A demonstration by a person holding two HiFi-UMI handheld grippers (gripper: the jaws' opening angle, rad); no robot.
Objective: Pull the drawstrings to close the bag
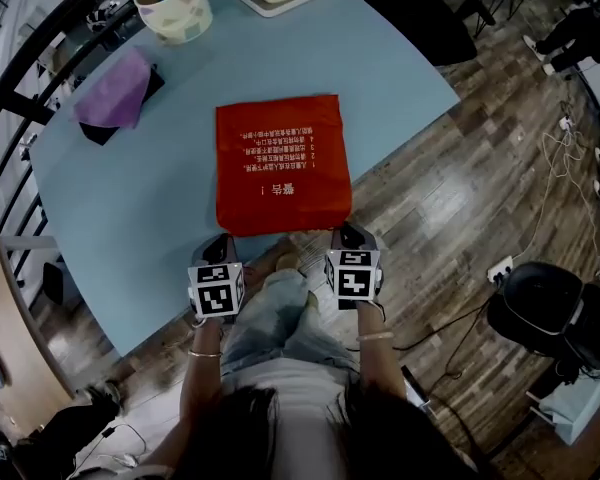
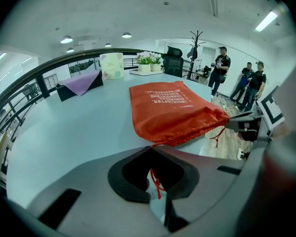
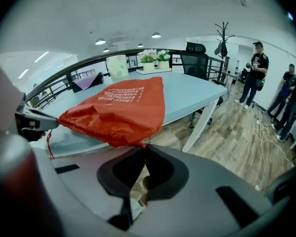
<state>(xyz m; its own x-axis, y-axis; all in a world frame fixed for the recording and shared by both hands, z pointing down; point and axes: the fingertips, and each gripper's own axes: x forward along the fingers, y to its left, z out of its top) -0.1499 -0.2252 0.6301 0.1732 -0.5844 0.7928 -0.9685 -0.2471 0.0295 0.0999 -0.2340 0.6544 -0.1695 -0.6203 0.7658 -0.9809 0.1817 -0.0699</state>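
Right now we are looking steeply down in the head view at a red bag (image 1: pixel 283 163) lying flat on the pale blue tabletop (image 1: pixel 130 208). Its gathered mouth is lying at the near edge and its white print is facing up. We are holding the left tongs (image 1: pixel 223 240) at the bag's near left corner and the right tongs (image 1: pixel 344 233) at its near right corner. From above, the marker cubes are hiding how the tips are standing.

The left gripper view is filling that in. The left tongs are pressed together, pinching the left drawstring (image 2: pixel 156 182), a thin red cord hanging down behind the tips. That same view is also showing the right tongs from the side, with the right drawstring (image 2: pixel 218 135) dangling beneath them.

The right gripper view is showing the right tongs pressed together where the bag's corner is meeting them, though the cord itself is hidden there.

The head view is laying out the far end of the tabletop most plainly: a purple cloth (image 1: pixel 115 90), a pale bucket (image 1: pixel 173 8) and a tray (image 1: pixel 245 3) of potted plants. The gripper views are adding people (image 2: pixel 220 68) standing on the wood floor (image 3: pixel 227 132) beyond.
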